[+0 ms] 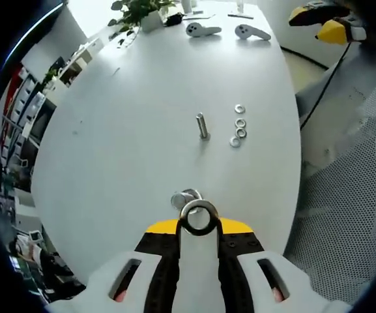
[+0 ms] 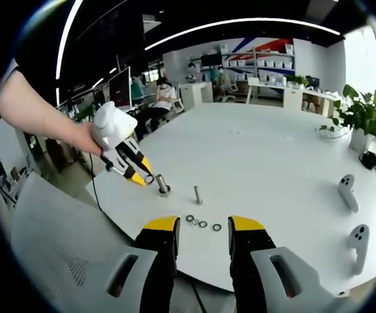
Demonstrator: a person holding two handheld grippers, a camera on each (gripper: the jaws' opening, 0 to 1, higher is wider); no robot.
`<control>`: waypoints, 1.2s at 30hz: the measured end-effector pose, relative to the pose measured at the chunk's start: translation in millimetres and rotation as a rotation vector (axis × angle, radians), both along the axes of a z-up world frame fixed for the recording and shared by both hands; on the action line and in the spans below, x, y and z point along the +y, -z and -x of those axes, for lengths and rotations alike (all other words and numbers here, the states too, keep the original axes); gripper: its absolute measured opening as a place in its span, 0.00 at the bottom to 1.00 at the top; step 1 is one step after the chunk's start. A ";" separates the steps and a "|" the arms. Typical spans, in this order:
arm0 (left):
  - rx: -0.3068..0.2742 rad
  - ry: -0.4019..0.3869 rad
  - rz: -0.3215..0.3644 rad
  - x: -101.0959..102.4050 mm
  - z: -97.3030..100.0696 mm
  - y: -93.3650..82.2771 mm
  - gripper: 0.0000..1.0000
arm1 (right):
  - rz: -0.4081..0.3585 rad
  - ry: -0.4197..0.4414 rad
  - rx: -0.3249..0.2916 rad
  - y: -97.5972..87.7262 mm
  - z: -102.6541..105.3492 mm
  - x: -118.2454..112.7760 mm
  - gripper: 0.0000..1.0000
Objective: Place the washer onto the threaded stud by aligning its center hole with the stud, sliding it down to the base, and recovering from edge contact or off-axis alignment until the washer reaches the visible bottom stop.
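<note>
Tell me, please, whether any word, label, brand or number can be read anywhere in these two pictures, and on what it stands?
None can be read.
The left gripper, the washer it holds, the stud and the table show no lettering.
The shelves at the back are too small and blurred to tell.

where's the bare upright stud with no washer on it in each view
left gripper view: the stud stands at picture centre on the white table, just left of the spare washers.
right gripper view: the stud is at centre, just above the spare washers.
shared landmark: that row of four spare washers beside it.
</note>
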State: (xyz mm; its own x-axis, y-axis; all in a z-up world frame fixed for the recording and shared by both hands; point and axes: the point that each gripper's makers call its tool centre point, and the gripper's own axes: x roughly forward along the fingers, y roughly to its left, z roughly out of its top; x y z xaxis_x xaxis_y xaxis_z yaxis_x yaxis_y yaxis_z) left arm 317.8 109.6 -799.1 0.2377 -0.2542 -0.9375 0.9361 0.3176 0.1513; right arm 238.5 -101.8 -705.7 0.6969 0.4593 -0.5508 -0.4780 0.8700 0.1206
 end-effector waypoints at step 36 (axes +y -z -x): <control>0.045 -0.011 -0.041 -12.3 -16.8 32.4 0.19 | -0.004 0.023 0.008 1.2 -1.1 -3.8 0.31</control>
